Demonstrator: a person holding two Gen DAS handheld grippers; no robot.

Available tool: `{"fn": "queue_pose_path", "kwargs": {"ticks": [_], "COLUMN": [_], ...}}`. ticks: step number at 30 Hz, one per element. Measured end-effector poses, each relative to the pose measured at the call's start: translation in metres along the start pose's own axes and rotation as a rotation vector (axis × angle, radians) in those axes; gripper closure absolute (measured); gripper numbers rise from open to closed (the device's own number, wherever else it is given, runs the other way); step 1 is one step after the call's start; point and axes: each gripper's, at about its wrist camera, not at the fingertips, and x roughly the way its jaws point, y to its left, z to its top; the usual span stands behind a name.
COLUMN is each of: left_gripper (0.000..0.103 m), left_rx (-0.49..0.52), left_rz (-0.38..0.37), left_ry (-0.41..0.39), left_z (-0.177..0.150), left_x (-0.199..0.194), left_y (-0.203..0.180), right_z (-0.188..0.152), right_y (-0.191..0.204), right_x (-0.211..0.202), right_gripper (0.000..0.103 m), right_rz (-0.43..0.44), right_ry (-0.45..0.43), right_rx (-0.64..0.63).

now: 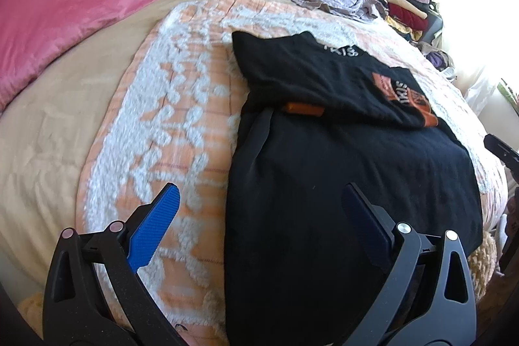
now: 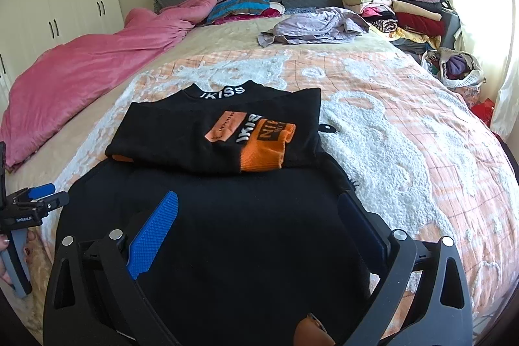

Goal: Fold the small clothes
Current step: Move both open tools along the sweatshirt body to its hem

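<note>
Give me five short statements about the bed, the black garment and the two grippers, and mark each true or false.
1. Both the left gripper and the right gripper are open and hold nothing. True.
2. The black garment lies on the pink duvet. False: it lies on the orange and white blanket.
3. Its orange cuff is folded across the chest. True.
4. The neckband lettering is orange. False: it is white.
5. The lilac garment is neatly folded. False: it lies crumpled.

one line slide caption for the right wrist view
Open right gripper hovers over a partly folded black sweater with orange cuffs on a peach-and-white fleece blanket.
</note>
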Motion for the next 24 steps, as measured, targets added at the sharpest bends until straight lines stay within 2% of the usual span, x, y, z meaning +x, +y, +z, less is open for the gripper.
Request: {"fn": "queue_pose_path", "kwargs": {"ticks": [8,24], "left_gripper": [0.010,0.010], "left_rx": [-0.015,-0.029], "left_rz": [0.023,0.008], "left_ry": [0.042,0.087], "left_z": [-0.017,-0.043], "left_x": [0.003,-0.007], "left_y": [0.009,0.018], "right_z": [-0.010,-0.032], "right_y": [-0.009,-0.027], "right_x": [-0.004,-0.015], "right_gripper": [0.005,0.005], "right_rz": [-0.013,-0.048], "right_ry": [0.016,0.048], "right_rx": [0.001,-0.008]}}
